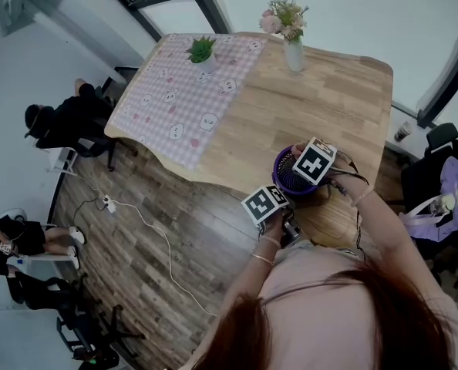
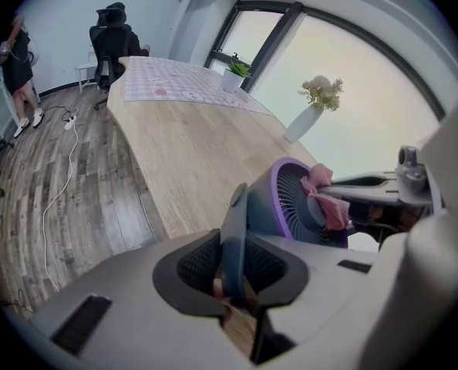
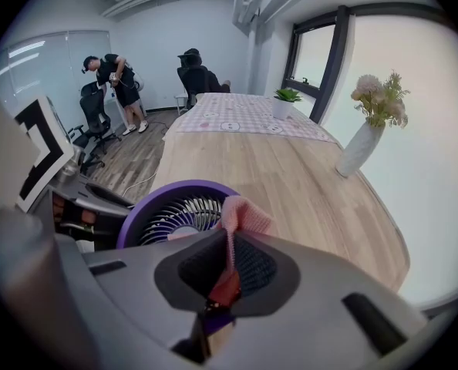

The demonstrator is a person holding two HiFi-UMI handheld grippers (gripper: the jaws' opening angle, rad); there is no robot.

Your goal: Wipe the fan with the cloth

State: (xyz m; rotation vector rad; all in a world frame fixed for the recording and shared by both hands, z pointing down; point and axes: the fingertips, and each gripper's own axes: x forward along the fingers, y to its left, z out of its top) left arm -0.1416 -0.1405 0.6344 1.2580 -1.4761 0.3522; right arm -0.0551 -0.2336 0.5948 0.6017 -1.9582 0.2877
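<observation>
A small purple fan (image 1: pixel 289 177) stands near the wooden table's (image 1: pixel 321 106) front edge, between both grippers. In the left gripper view, my left gripper (image 2: pixel 233 267) is shut on the fan's dark grey stand (image 2: pixel 234 222), and the purple ring (image 2: pixel 284 195) rises just beyond it. In the right gripper view, my right gripper (image 3: pixel 227 272) is shut on a pink cloth (image 3: pixel 243 216), which is pressed against the fan grille (image 3: pixel 179 210). The left gripper view also shows the cloth (image 2: pixel 325 195) draped over the fan's face. From the head view, the marker cubes (image 1: pixel 314 161) hide the jaws.
A white vase of flowers (image 1: pixel 293 48), a small potted plant (image 1: pixel 202 52) and a pink checked mat (image 1: pixel 186 91) sit at the table's far end. Office chairs (image 1: pixel 67 126) and seated people are on the left. A white cable (image 1: pixel 148 226) lies on the floor.
</observation>
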